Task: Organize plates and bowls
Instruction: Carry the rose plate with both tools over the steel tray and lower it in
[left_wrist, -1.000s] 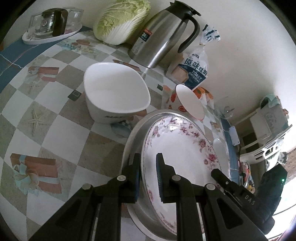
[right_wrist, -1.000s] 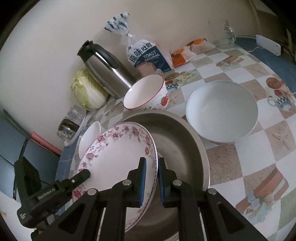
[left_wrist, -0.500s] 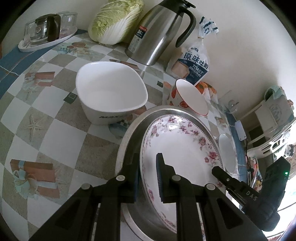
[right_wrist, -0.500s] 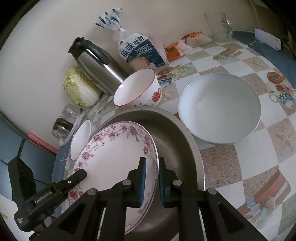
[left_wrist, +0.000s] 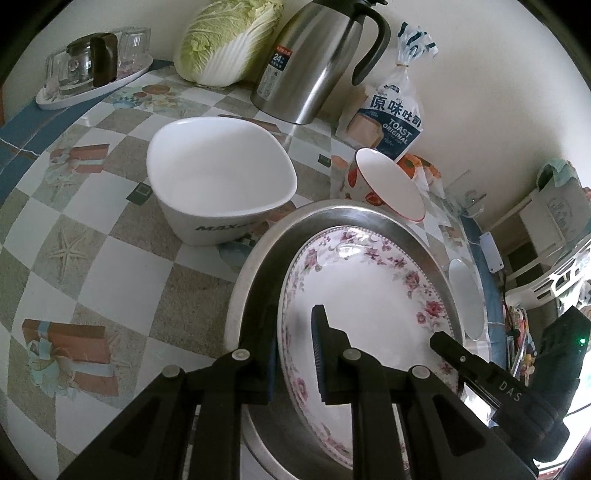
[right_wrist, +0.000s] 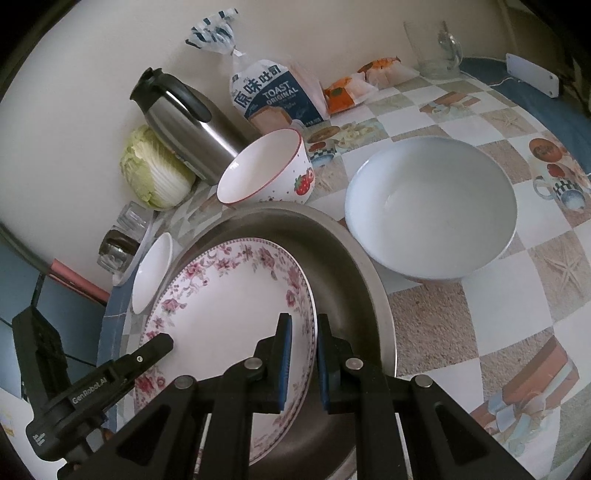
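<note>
A white plate with a pink flower border (left_wrist: 369, 295) lies within the round metal pan (left_wrist: 255, 266). My left gripper (left_wrist: 295, 343) is shut on the plate's near-left rim. In the right wrist view my right gripper (right_wrist: 304, 343) is shut on the plate's (right_wrist: 229, 295) right rim, over the pan (right_wrist: 354, 266). Each gripper shows in the other's view: the right gripper (left_wrist: 439, 339) and the left gripper (right_wrist: 162, 341). Whether the plate rests on the pan I cannot tell. Around the pan stand a squarish white bowl (left_wrist: 221, 177), a strawberry bowl (right_wrist: 266, 170) and a large round white bowl (right_wrist: 432, 206).
A small white dish (right_wrist: 151, 273) stands by the pan. Along the back wall are a steel jug (left_wrist: 314, 55), a cabbage (left_wrist: 229, 37), a toast bag (right_wrist: 273, 96) and a tray of glassware (left_wrist: 92, 74). A glass mug (right_wrist: 436, 48) stands at the far corner.
Both grippers keep their hold on the flowered plate. The views have shifted only slightly, the left one rolling a little; the dishes on the table have not moved.
</note>
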